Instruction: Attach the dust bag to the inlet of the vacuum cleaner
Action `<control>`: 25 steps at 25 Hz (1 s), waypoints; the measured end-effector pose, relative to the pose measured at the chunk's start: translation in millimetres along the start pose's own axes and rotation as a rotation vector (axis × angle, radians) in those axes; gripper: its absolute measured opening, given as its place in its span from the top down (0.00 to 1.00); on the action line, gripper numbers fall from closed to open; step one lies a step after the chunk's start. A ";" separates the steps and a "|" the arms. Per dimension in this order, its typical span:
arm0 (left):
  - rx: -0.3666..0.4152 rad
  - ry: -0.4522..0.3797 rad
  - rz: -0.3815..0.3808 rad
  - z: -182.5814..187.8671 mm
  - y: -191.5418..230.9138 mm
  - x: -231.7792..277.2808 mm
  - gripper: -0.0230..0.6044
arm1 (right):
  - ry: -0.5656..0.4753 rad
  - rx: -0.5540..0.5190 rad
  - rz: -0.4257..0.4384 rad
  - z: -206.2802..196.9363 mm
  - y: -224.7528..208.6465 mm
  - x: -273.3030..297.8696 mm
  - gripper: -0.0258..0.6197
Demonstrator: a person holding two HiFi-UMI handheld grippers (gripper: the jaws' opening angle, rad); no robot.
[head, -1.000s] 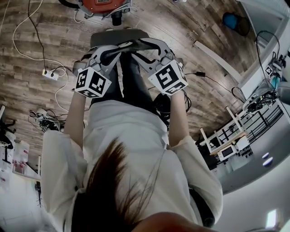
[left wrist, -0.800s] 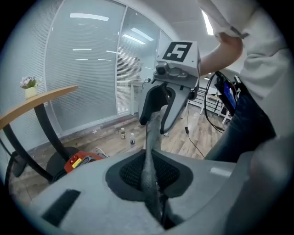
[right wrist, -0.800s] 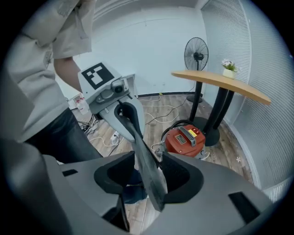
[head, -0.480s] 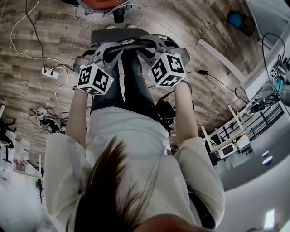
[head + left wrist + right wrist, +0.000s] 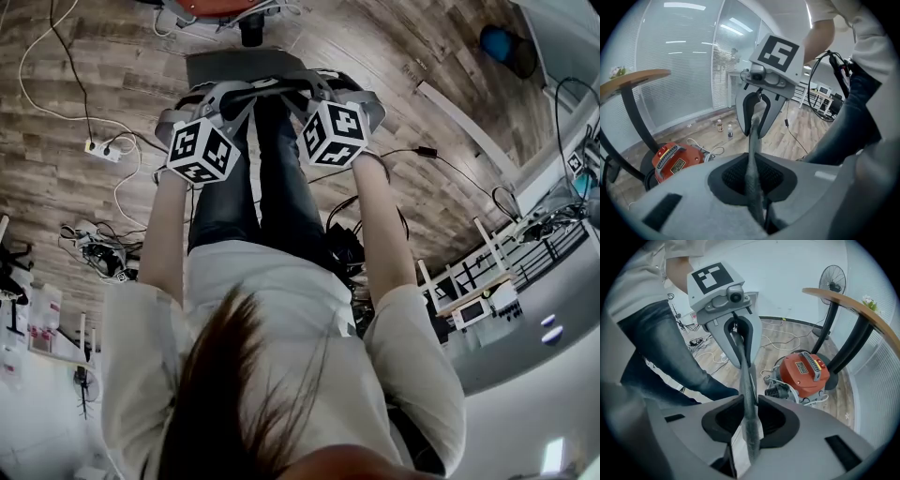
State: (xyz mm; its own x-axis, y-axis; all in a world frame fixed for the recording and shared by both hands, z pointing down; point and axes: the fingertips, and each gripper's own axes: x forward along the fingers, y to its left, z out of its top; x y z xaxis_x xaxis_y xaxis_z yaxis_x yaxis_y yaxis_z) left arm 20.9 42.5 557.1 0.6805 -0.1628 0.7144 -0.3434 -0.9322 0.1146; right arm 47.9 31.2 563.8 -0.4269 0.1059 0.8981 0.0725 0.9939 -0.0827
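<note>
A grey fabric dust bag (image 5: 234,67) hangs flat between both grippers above the wooden floor. My left gripper (image 5: 220,94) is shut on one edge of it; in the left gripper view the bag's edge (image 5: 752,164) runs out of my jaws (image 5: 754,187) to the right gripper (image 5: 756,126). My right gripper (image 5: 300,89) has just been closing its jaws, and the bag (image 5: 747,394) is pinched between them (image 5: 750,420). The left gripper (image 5: 740,355) faces it. The orange vacuum cleaner (image 5: 804,373) stands on the floor just beyond the bag (image 5: 220,7).
The person's legs (image 5: 267,178) stand right behind the bag. A power strip (image 5: 103,150) and loose cables lie at left. A round wooden table (image 5: 843,301) on black legs stands over the vacuum, a fan (image 5: 833,280) behind it. Two small bottles (image 5: 724,129) stand by the glass wall.
Both grippers have sunk toward the floor with the bag and drawn nearer the vacuum. The right gripper has rolled, its marker cube now turned more squarely upward.
</note>
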 end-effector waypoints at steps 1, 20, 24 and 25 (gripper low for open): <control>-0.001 0.004 -0.004 -3.5 -0.3 4.5 0.90 | 0.009 -0.011 0.006 -2.5 1.0 6.2 0.82; -0.186 0.141 0.074 -70.4 30.2 72.5 0.85 | 0.077 -0.004 0.020 -38.0 -16.1 79.2 0.91; -0.202 0.186 0.090 -80.2 41.4 75.0 0.86 | 0.061 -0.018 0.020 -35.4 -26.9 85.4 0.91; -0.207 0.199 0.092 -82.9 43.5 76.3 0.86 | 0.058 -0.017 0.023 -35.4 -28.9 88.4 0.91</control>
State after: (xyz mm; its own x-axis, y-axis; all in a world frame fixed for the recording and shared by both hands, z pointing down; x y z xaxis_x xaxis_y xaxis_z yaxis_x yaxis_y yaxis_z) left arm 4.2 16.3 673.8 0.5074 -0.1583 0.8470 -0.5366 -0.8271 0.1669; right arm 40.0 10.9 660.9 -0.3721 0.1266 0.9195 0.0978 0.9905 -0.0968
